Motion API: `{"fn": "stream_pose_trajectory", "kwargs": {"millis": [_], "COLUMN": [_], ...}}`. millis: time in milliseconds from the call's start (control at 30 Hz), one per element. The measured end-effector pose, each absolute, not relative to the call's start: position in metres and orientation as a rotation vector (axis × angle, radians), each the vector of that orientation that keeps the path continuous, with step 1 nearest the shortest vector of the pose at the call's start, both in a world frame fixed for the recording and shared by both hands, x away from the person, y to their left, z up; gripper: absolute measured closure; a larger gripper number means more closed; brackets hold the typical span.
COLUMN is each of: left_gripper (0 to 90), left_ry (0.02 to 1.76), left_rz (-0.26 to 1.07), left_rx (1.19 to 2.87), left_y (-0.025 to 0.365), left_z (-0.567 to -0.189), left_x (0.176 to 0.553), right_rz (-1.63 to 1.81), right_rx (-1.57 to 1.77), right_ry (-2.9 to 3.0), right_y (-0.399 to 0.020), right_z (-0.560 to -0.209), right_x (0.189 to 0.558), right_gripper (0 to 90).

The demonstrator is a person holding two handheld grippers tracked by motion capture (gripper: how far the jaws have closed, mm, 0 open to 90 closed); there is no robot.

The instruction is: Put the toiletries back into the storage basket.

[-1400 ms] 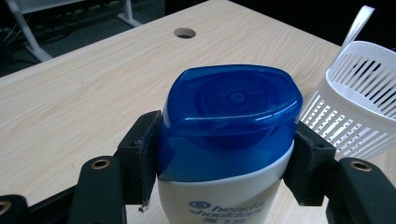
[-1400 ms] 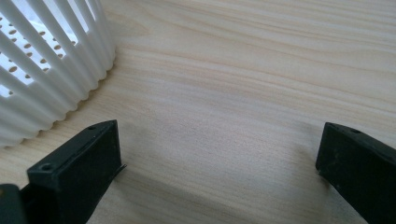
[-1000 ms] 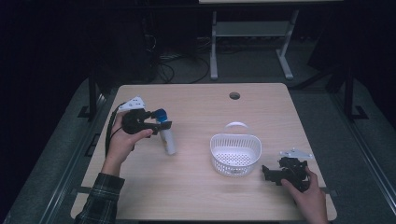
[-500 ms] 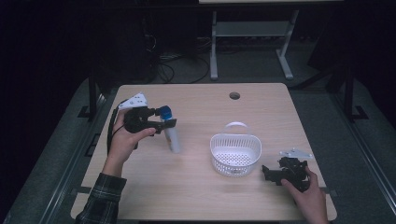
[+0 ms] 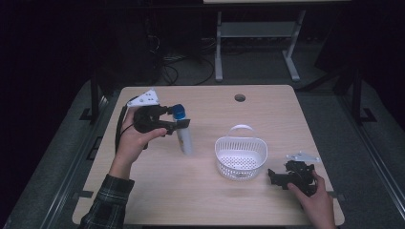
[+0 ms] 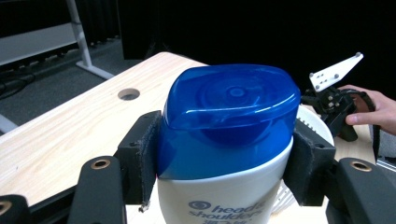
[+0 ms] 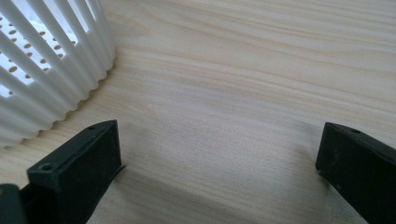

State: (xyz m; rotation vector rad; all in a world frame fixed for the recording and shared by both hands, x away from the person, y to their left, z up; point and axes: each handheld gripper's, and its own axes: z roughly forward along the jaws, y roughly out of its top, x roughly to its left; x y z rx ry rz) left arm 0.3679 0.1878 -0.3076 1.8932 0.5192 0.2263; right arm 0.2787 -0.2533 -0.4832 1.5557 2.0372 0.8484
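High view, our count: one shampoo bottle (image 5: 183,134), one white basket (image 5: 240,158), one desk (image 5: 205,200).
Left gripper (image 5: 173,119): fingers clamped on bottle.
Right gripper (image 5: 270,175): fingers apart, empty.

I read one brand mark: "head & shoulders" in blue letters, with a round swirl logo before it, on the white body of the shampoo bottle (image 6: 224,196), just under its blue cap (image 6: 229,121). Smaller characters below it are cut off and unreadable to me.
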Motion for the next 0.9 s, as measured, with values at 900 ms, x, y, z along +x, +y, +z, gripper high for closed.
{"fn": "stream_pose_trajectory", "kwargs": {"millis": [900], "left_gripper": [36.2], "left_ry": [0.338], "left_rz": [0.154], "left_rx": [1.862], "left_y": [0.128], "left_z": [-0.273], "left_x": [0.358], "right_rz": [0.849], "right_rx": [1.556], "right_ry": [2.036], "right_y": [-0.253], "right_z": [-0.483], "right_x": [0.279], "right_gripper": [0.0]}}
